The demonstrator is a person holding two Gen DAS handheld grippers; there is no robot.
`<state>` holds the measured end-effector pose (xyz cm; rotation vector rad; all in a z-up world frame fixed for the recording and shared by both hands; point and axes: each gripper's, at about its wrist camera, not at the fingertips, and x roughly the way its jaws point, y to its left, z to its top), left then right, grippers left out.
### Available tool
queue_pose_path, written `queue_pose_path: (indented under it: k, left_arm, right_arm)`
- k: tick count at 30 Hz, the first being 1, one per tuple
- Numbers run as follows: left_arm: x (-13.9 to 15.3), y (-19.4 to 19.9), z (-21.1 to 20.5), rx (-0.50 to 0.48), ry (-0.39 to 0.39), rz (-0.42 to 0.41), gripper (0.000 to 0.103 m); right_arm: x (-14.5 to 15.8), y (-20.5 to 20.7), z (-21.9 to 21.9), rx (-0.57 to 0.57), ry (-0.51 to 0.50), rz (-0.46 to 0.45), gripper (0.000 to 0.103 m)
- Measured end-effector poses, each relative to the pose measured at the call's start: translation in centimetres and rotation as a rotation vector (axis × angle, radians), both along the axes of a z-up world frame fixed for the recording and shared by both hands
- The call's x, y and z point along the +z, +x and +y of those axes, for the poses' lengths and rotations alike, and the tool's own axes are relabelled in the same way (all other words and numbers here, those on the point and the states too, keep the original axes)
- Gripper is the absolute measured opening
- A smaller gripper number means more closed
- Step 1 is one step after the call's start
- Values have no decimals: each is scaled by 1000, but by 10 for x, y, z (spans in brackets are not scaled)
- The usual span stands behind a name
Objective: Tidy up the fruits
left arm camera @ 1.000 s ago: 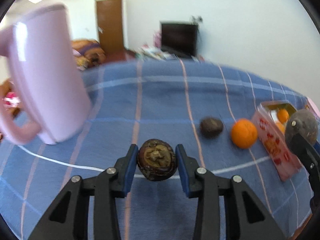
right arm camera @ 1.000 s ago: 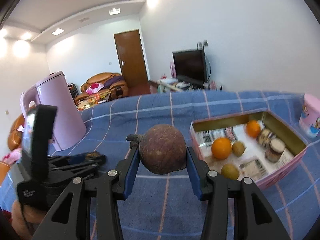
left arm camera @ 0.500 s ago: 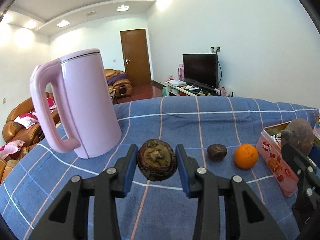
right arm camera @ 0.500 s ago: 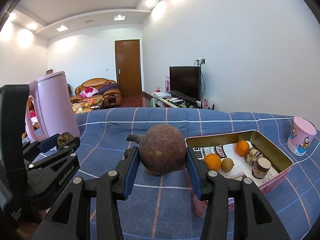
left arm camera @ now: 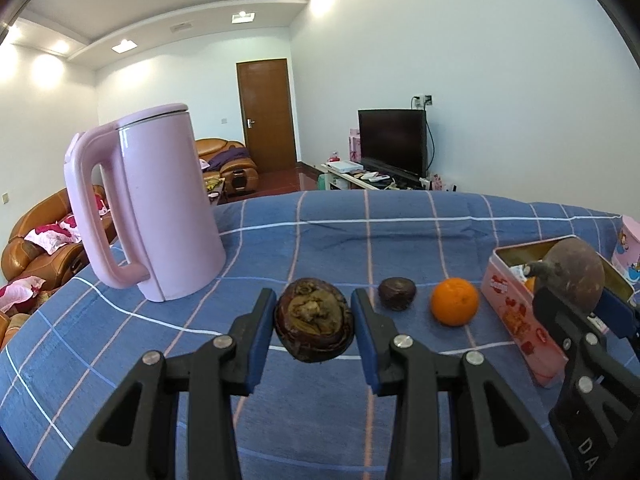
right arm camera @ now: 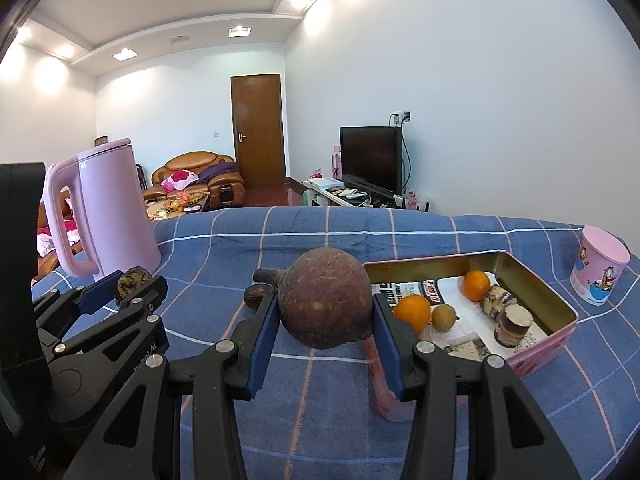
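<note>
My left gripper (left arm camera: 314, 328) is shut on a dark wrinkled fruit (left arm camera: 313, 320), held above the blue checked cloth. Beyond it on the cloth lie a small dark fruit (left arm camera: 397, 293) and an orange (left arm camera: 454, 301). My right gripper (right arm camera: 326, 312) is shut on a large round brown fruit with a stalk (right arm camera: 325, 303), just left of the pink tin (right arm camera: 560, 338). The tin holds two oranges (right arm camera: 413, 309), a small greenish-brown fruit (right arm camera: 444, 317) and two short brown cylinders (right arm camera: 512, 323). In the left wrist view the right gripper (left arm camera: 576, 300) and its fruit stand in front of the tin (left arm camera: 516, 312).
A tall pink kettle (left arm camera: 160, 208) stands at the left of the table. A pink printed cup (right arm camera: 598, 266) stands right of the tin. The blue checked cloth (left arm camera: 360, 240) covers the table; sofas, a door and a television lie behind.
The left gripper has risen and turned with its fruit, so the kettle now appears farther off and the room shows. The right gripper has hardly moved; both grips are unchanged.
</note>
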<state>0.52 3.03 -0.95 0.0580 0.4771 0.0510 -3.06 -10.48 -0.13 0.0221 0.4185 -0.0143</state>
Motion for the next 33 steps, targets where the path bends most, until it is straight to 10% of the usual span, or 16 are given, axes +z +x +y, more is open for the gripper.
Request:
queue_pose_path:
  k: [33]
  left_arm:
    - [-1, -9, -66, -73, 3, 33, 40]
  right_arm:
    - [2, -23, -64, -57, -63, -24, 49]
